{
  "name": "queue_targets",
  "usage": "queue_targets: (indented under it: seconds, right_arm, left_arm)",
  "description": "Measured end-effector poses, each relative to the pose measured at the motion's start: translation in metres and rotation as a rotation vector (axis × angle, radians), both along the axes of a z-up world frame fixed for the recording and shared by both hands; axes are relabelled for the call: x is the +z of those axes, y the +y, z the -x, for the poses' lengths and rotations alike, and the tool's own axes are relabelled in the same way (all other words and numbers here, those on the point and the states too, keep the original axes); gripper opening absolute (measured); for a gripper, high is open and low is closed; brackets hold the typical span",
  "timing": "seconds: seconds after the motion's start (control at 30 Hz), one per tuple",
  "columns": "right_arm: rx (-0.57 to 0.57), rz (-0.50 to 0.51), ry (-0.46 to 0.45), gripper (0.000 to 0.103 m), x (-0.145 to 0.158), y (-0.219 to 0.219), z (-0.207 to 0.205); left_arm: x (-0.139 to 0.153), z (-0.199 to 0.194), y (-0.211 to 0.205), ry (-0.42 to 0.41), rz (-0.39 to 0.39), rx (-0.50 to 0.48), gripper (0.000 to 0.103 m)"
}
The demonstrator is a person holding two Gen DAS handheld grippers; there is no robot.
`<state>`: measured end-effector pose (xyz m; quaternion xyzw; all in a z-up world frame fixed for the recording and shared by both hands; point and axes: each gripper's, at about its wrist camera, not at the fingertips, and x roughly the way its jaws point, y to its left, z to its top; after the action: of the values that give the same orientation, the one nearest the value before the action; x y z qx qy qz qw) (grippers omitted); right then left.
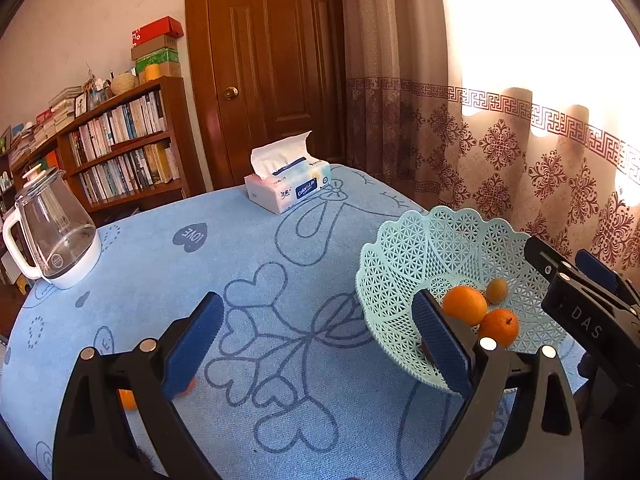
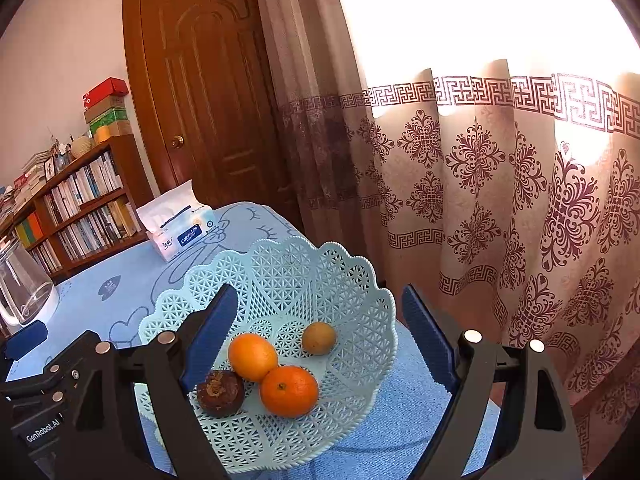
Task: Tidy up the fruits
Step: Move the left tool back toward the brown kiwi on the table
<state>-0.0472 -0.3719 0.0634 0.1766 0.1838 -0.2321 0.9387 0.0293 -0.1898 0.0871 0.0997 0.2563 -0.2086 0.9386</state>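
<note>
A pale green lattice basket (image 2: 360, 280) stands at the table's right side. In it lie two oranges (image 2: 253, 356) (image 2: 289, 390), a dark brown round fruit (image 2: 219, 393) and a small greenish-brown fruit (image 2: 319, 338). My right gripper (image 2: 318, 292) hovers open over the basket with nothing between its pads. In the left wrist view the basket (image 1: 400, 264) is at the right. There my left gripper (image 1: 316, 300) is open and empty over the blue cloth. Another orange (image 1: 128, 400) lies on the table, mostly hidden behind the left finger. The right gripper's body (image 1: 580, 280) shows beyond the basket.
A blue patterned cloth (image 1: 240, 248) covers the table. A glass kettle (image 1: 52, 228) stands at the left edge and a tissue pack (image 1: 288, 188) at the far side. Behind are a bookshelf (image 1: 120, 148), a wooden door and a curtain close to the basket.
</note>
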Motion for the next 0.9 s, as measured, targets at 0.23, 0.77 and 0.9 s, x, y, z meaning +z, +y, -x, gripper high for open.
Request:
queue_targets:
  seconds: [0.23,0.77,0.9]
  right_arm:
    - [0.001,0.015,-0.016,0.085,0.002,0.003,0.002]
    - [0.014,0.088,-0.048,0.087,0.008,0.017,0.008]
    - [0.020,0.094,-0.043,0.087,0.007,0.020,0.007]
  left_arm:
    - [0.010,0.001,0.023,-0.005,0.033,0.041,0.094]
    - [0.030,-0.013,0.108,0.002,0.117,0.246,0.094]
    - [0.030,-0.020,0.134,0.027,0.129,0.320,0.094]
